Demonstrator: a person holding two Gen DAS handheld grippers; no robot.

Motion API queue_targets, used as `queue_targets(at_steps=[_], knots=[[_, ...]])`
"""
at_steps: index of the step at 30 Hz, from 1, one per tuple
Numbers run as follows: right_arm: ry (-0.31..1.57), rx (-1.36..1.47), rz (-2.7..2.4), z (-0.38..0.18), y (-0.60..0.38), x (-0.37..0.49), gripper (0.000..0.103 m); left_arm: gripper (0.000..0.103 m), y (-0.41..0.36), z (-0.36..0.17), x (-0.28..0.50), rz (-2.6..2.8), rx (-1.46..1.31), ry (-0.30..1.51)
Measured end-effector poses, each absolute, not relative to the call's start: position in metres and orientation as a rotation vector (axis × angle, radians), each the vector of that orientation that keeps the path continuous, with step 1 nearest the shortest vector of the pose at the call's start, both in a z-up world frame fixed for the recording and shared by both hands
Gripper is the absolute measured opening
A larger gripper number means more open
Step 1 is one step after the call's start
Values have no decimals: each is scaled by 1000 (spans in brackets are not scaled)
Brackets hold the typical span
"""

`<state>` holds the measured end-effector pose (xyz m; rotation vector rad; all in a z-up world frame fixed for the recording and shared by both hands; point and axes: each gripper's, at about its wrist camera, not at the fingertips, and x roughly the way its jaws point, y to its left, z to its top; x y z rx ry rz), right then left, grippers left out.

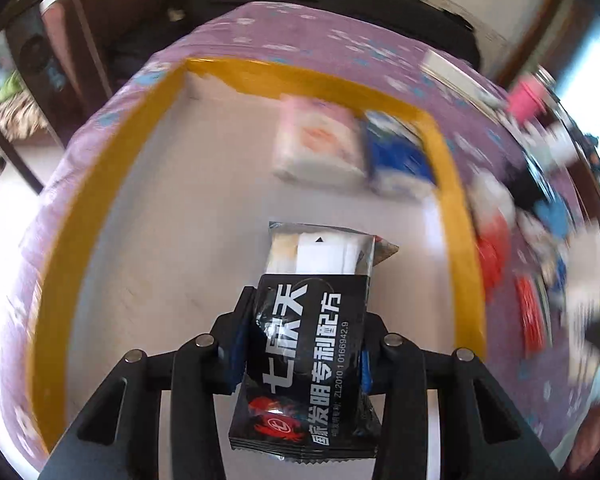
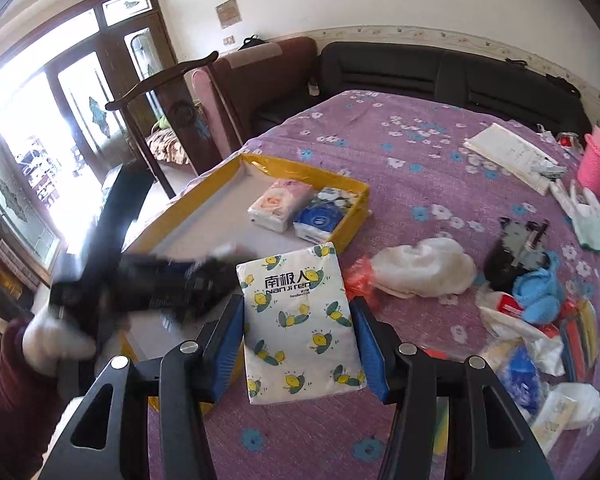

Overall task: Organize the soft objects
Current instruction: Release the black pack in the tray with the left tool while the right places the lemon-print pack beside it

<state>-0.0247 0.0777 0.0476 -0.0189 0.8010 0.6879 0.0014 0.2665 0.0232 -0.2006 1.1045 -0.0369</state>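
Black packet (image 1: 312,344) is squeezed in the left tool (image 1: 300,340), over the yellow tray (image 1: 112,184). White tissue pack (image 2: 300,320) (with little lemons) is pinched in the right tool (image 2: 300,340) above the purple bed (image 2: 400,140). Two tissue packs (image 2: 280,204) lie in the tray.

Motion blur smears the left gripper (image 2: 172,280) and the clutter (image 1: 540,240) (items unidentifiable).
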Motion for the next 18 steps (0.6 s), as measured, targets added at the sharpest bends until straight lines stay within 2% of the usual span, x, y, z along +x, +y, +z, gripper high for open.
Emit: queue_targets(at_steps=[4, 5, 6, 7, 9, 11, 14, 18], knots=[[819, -46, 736, 43, 111, -16, 58, 41, 296, 25, 37, 33, -250, 1104], [824, -56, 746, 42, 120, -14, 58, 45, 303, 24, 47, 52, -264, 1099], [830, -69, 757, 41, 129, -12, 58, 55, 311, 24, 56, 68, -289, 1086], [839, -83, 767, 39, 139, -10, 58, 59, 318, 24, 62, 81, -319, 1072], [862, -114, 778, 34, 159, -3, 58, 59, 327, 26, 69, 85, -379, 1053], [883, -149, 776, 27, 176, 5, 58, 61, 328, 32, 64, 48, -427, 1027], [905, -191, 755, 18, 195, 17, 58, 70, 331, 47, 40, 18, -448, 949], [894, -231, 718, 8, 211, 28, 59, 77, 336, 66, 8, 25, -424, 863]])
